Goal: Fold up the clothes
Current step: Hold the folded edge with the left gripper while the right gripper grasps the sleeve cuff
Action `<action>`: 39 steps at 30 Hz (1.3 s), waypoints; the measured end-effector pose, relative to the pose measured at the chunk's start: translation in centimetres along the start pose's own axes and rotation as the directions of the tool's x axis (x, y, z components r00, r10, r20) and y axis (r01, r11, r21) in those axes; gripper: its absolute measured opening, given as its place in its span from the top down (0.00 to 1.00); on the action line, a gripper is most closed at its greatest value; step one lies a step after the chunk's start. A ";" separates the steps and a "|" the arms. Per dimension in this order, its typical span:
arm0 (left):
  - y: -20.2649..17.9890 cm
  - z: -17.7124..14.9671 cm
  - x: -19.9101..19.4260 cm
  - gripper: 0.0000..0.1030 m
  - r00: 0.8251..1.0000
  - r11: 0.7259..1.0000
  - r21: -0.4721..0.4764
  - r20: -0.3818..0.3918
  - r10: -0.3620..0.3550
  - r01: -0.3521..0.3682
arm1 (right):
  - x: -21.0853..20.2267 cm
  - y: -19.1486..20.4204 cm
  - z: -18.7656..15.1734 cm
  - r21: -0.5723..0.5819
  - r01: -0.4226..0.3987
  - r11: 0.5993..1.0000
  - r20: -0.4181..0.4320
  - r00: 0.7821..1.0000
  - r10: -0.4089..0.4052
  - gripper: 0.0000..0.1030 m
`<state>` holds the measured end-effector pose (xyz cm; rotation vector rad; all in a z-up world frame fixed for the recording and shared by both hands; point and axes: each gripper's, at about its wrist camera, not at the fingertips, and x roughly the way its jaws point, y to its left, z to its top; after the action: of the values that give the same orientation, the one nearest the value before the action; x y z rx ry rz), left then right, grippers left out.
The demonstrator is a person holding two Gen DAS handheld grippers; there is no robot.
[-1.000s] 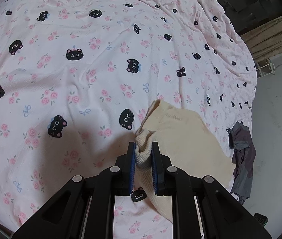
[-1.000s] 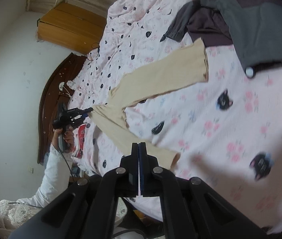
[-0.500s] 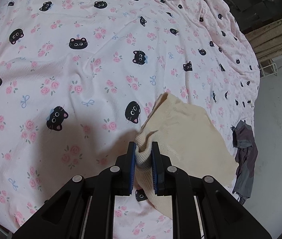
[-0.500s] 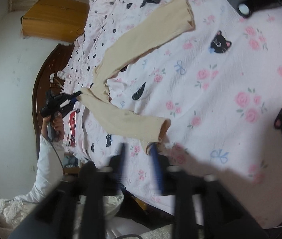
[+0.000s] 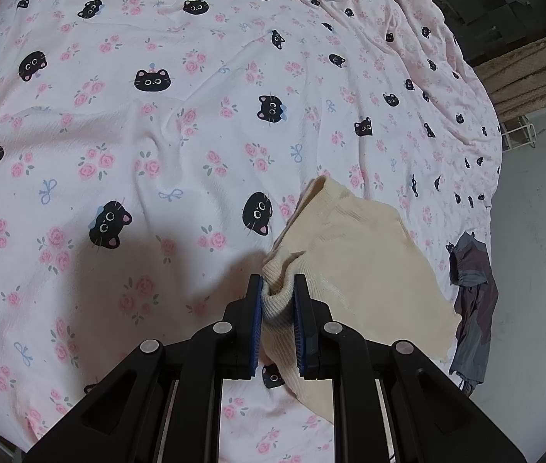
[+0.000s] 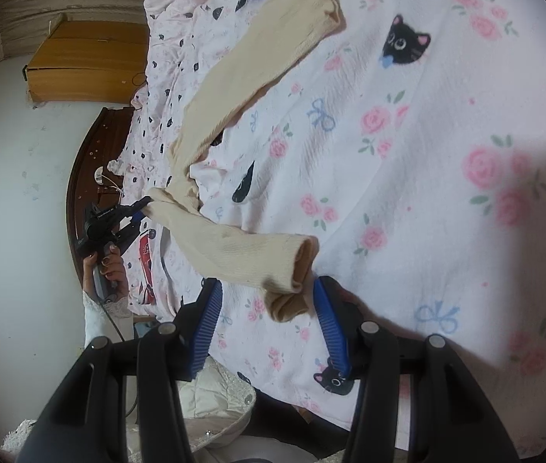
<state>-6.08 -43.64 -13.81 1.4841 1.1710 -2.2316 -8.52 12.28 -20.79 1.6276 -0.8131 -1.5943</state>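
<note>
L gripper (image 5: pixel 277 297) is clamped on a bunched ribbed edge of the cream top (image 5: pixel 354 254), which trails ahead and to its right over the bed (image 5: pixel 126 123). R gripper (image 6: pixel 265 308), jaws just opened to roughly half-wide, straddles the cuff (image 6: pixel 292 281) without pinching it yet; judged best to ease fwd until both pads flank the cuff's double layer, then close, keeping the sheet out of the bite. The top's body is hard to read, and the dark garment (image 5: pixel 472 301) at far right is only partly seen.
</note>
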 end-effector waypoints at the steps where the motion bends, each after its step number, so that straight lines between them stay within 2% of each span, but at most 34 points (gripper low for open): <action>1: 0.0 0.0 0.0 0.88 1.000 1.000 0.000 0.000 -0.001 0.001 | 0.1 0.1 0.0 -0.001 -0.004 1.000 -0.003 1.000 0.004 0.53; 3: 0.0 0.0 0.0 0.88 1.000 1.000 -0.001 0.001 -0.002 0.002 | 0.3 0.3 0.1 -0.005 -0.003 1.000 -0.004 1.000 0.003 0.55; 9: 0.0 0.0 0.2 0.88 1.000 1.000 -0.002 0.000 -0.004 0.004 | 0.5 0.7 0.5 -0.018 -0.003 1.000 -0.010 1.000 0.003 0.87; 16: 0.0 0.0 0.2 0.88 1.000 1.000 -0.002 -0.001 -0.006 0.006 | 0.0 0.6 0.5 -0.028 0.028 0.999 0.001 1.000 -0.028 0.90; 20: 0.0 0.0 0.2 0.88 1.000 1.000 -0.001 -0.002 -0.006 0.006 | -0.2 -0.1 0.6 0.014 0.025 1.000 0.006 1.000 -0.026 0.87; 25: 0.1 0.1 0.2 0.88 1.000 1.000 0.000 -0.002 -0.007 0.007 | -0.9 -0.7 0.6 0.077 -0.049 0.996 0.019 0.999 0.048 0.85; 26: 0.1 0.0 0.2 0.88 1.000 1.000 -0.001 -0.002 -0.007 0.007 | -1.2 -0.7 0.6 0.091 -0.068 0.994 0.025 0.998 0.066 0.80; 28: 0.0 0.0 0.3 0.88 1.000 1.000 -0.001 -0.003 -0.007 0.007 | -1.4 -1.0 0.6 0.126 -0.097 0.987 0.034 0.995 0.093 0.58; 29: 0.0 0.0 0.3 0.88 1.000 1.000 0.000 -0.003 -0.007 0.007 | -1.5 -1.2 0.6 0.148 -0.110 0.983 0.042 0.994 0.105 0.41; 30: -0.1 -0.1 0.3 0.88 1.000 1.000 0.002 -0.003 -0.005 0.005 | -1.6 -1.4 0.6 0.170 -0.123 0.978 0.049 0.992 0.116 0.35; 34: -0.1 -0.2 0.3 0.88 1.000 1.000 0.006 -0.003 -0.003 0.003 | -0.9 -1.6 0.5 0.203 -0.184 0.962 0.052 0.983 0.177 0.34; 39: -0.1 -0.2 0.2 0.88 1.000 1.000 0.006 -0.001 -0.003 0.003 | 0.2 -1.4 0.5 0.214 -0.185 0.959 0.037 0.983 0.181 0.34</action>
<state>-6.13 -43.39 -13.96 1.4872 1.1686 -2.2382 -9.05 12.81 -22.04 1.6355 -1.1462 -1.4311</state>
